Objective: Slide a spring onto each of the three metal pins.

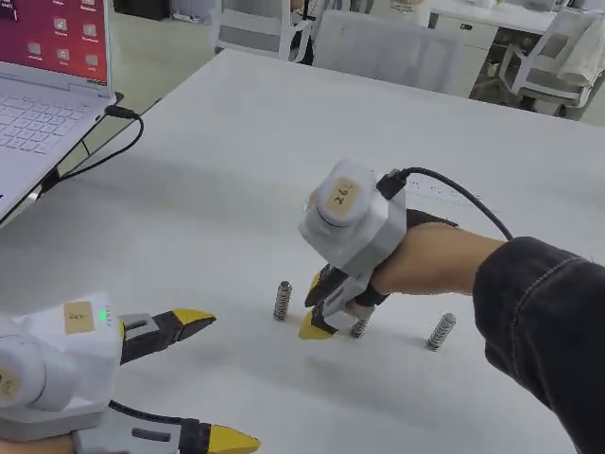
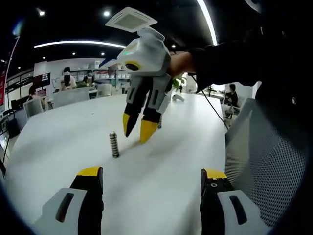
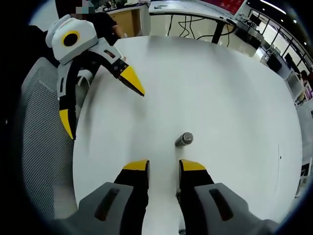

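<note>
Table (image 1: 284, 142) is white, with a laptop (image 1: 38, 95) open at the far left corner and chairs (image 1: 378, 47) past the far edge. Left gripper (image 1: 213, 378) sits at near left, low over the table. Its jaws are spread wide with nothing between them, and its own view confirms the same wide gap. Right gripper (image 1: 317, 305) is mid-table, held in a hand (image 1: 425, 260) with a dark sleeve (image 1: 548, 322), and points steeply down so the yellow tips are just above the surface. Its jaws are a little apart and grip nothing. A black cable (image 1: 104, 156) loops from the laptop off the left side of the table. Three springs stand in a rough row across the middle. Left spring (image 1: 282, 300) is upright, just left of the right gripper's tips and not touching them. Middle spring (image 1: 359, 327) is just right of those tips and partly hidden by the gripper. Right spring (image 1: 440, 331) leans slightly and stands well clear under the forearm. In the right gripper view one spring shows end-on, just beyond the jaw tips and outside the gap; which one it is, I cannot tell. Whether pins sit inside the springs is too small to tell.
</note>
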Available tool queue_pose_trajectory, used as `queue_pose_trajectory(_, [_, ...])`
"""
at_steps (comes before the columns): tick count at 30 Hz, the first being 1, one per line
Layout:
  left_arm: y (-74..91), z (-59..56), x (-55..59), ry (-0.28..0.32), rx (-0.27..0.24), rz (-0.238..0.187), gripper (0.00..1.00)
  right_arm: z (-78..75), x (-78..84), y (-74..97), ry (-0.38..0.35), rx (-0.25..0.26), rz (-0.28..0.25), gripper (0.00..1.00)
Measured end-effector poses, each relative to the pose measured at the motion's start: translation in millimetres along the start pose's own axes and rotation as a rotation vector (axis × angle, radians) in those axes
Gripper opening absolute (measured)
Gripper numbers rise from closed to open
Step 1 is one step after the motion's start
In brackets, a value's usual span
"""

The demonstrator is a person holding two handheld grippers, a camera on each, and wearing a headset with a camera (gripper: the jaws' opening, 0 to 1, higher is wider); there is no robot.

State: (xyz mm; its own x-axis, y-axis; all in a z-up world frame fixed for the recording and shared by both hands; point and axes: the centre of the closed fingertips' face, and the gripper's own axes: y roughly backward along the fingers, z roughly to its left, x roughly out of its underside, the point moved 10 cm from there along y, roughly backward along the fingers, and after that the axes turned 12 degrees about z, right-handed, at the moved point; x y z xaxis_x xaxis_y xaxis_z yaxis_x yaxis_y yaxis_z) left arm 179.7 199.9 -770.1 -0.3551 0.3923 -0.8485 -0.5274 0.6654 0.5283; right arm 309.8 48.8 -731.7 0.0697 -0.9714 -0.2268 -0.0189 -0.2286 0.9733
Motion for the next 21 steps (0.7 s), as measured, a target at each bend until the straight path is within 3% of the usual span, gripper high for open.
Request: queue_pose_trajectory(21, [-1.3, -4.1, -3.4, -0.002, 0.006, 0.000, 0.80, 43.4, 26.9, 4.7, -0.093, 0.007, -0.164, 0.32])
